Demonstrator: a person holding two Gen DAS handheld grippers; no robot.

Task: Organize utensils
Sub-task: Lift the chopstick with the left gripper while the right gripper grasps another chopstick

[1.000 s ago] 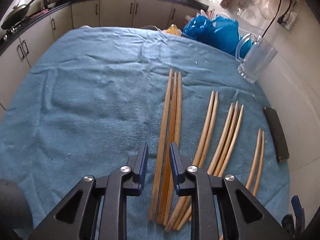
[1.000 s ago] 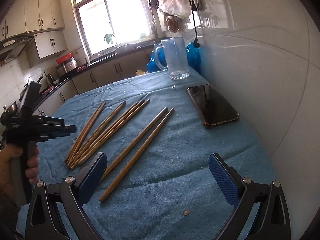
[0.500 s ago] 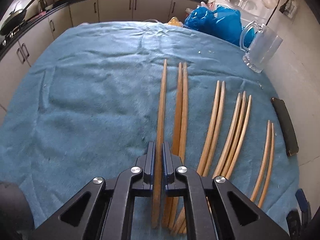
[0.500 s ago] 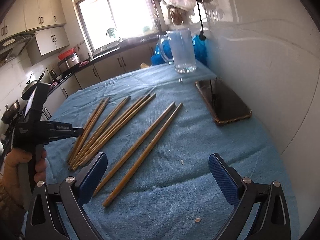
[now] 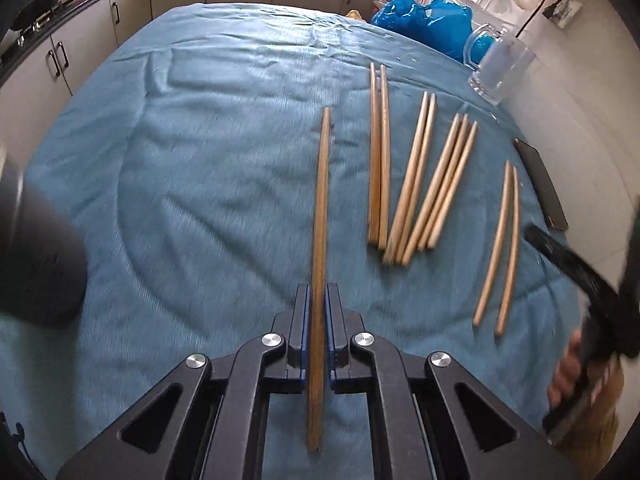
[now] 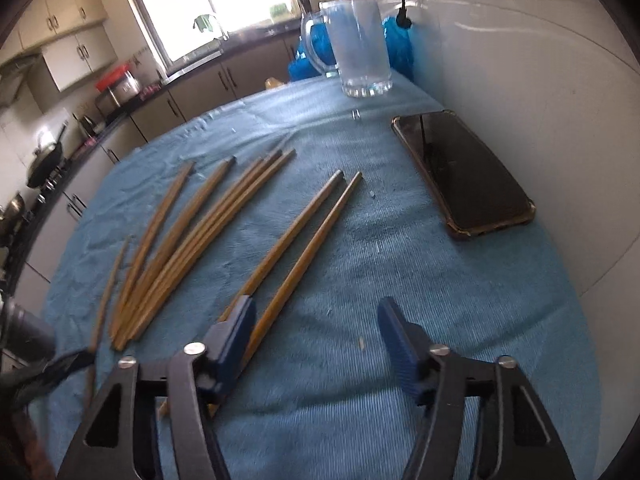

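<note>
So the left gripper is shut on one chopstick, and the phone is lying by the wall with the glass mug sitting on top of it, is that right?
Not quite. In the right wrist view the glass mug stands on the blue cloth beyond the phone, apart from it, not on top. The rest holds: the left gripper is shut on one chopstick, and the phone lies by the wall.

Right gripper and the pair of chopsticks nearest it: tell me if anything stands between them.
Nothing visible does. The right gripper hangs low over the blue cloth, its jaws closing with only cloth in the gap. The nearest pair of chopsticks runs past its left jaw, whose pad covers their near ends. The phone lies well aside.
</note>
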